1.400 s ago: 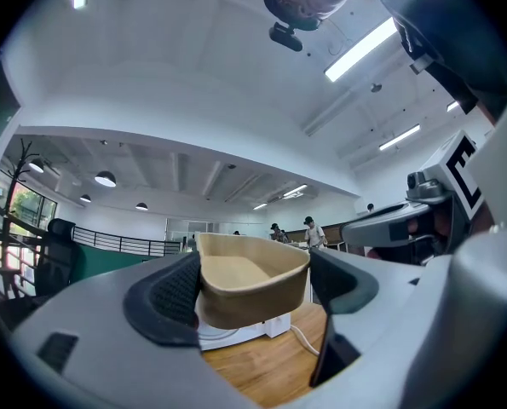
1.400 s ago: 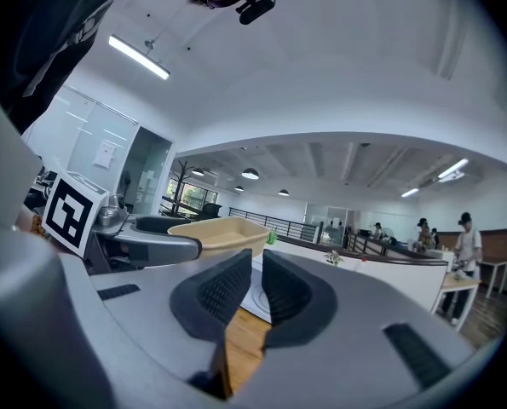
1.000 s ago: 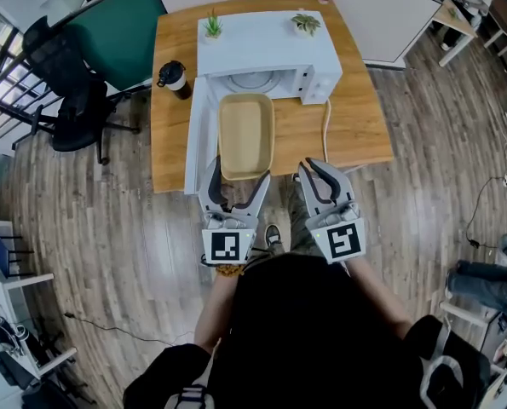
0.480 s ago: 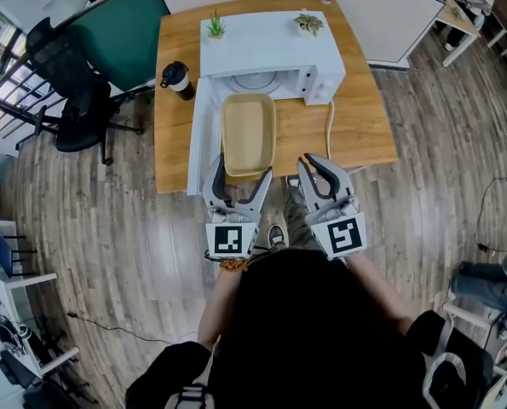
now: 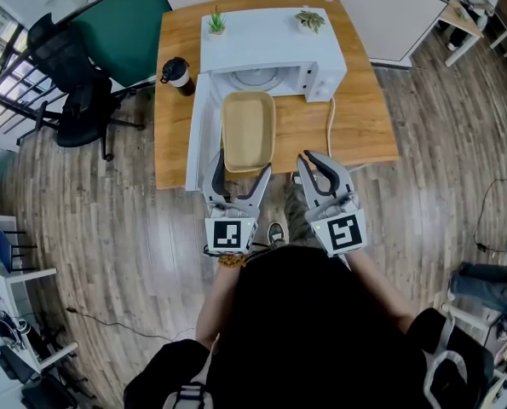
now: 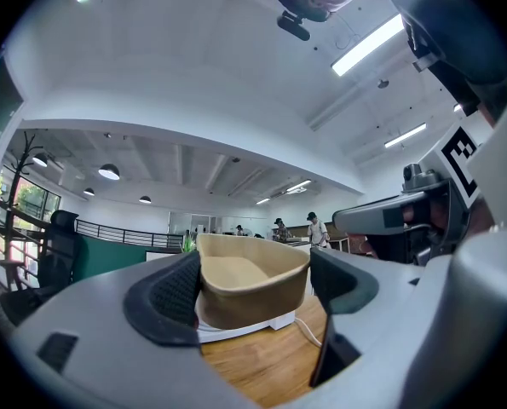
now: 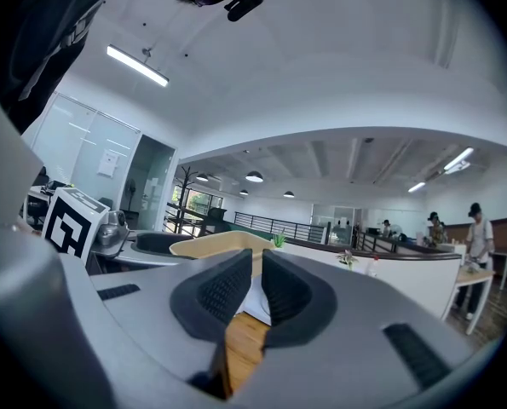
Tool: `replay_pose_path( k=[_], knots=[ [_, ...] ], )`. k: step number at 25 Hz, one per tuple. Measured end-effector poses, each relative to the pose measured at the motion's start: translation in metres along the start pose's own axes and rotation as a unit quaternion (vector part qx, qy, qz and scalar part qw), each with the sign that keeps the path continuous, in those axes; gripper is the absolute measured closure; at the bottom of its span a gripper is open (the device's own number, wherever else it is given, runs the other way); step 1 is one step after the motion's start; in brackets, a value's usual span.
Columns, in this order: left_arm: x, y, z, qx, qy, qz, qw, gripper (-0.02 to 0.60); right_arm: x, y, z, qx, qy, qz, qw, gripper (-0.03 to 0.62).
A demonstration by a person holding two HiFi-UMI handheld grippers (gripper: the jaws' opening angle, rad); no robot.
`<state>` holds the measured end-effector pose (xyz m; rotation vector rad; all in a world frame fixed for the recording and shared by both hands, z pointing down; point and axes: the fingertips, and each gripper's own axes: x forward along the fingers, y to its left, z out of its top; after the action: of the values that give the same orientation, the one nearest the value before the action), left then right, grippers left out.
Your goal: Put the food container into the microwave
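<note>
My left tongs [image 5: 239,175] were clamped on the near end of the tan food container [image 5: 248,130], a pad against each side wall. My right tongs [image 5: 314,162] hung just beside them, pads drawn almost together on nothing. The food container stretched away from me alongside the swung-open door [image 5: 200,135], its far end just at the mouth of the white microwave [image 5: 266,45], which stood on the wooden surface [image 5: 355,126] with a dark mug [image 5: 176,73] to its left.
</note>
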<state>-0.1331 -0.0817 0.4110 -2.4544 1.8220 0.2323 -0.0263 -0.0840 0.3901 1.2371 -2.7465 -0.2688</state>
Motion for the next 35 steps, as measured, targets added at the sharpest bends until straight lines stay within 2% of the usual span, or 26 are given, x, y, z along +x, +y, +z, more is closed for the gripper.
replay_pose_path(
  k=[4, 10, 27, 35],
  knots=[
    [0.001, -0.002, -0.002, 0.005, -0.002, 0.0, 1.0, 0.143, 0.0, -0.003, -0.006, 0.005, 0.002, 0.001, 1.0, 0.566],
    [0.0, 0.002, -0.026, -0.007, 0.029, 0.007, 0.9995, 0.143, 0.004, -0.004, -0.005, 0.008, -0.001, 0.002, 1.0, 0.568],
    [0.015, 0.015, -0.06, -0.01, 0.062, 0.031, 0.9975, 0.143, 0.022, -0.017, -0.018, 0.014, 0.002, 0.02, 1.0, 0.569],
    [0.039, 0.014, -0.085, -0.021, 0.079, 0.02, 0.9965, 0.143, 0.024, -0.037, -0.023, 0.008, 0.016, 0.009, 1.0, 0.569]
  ],
)
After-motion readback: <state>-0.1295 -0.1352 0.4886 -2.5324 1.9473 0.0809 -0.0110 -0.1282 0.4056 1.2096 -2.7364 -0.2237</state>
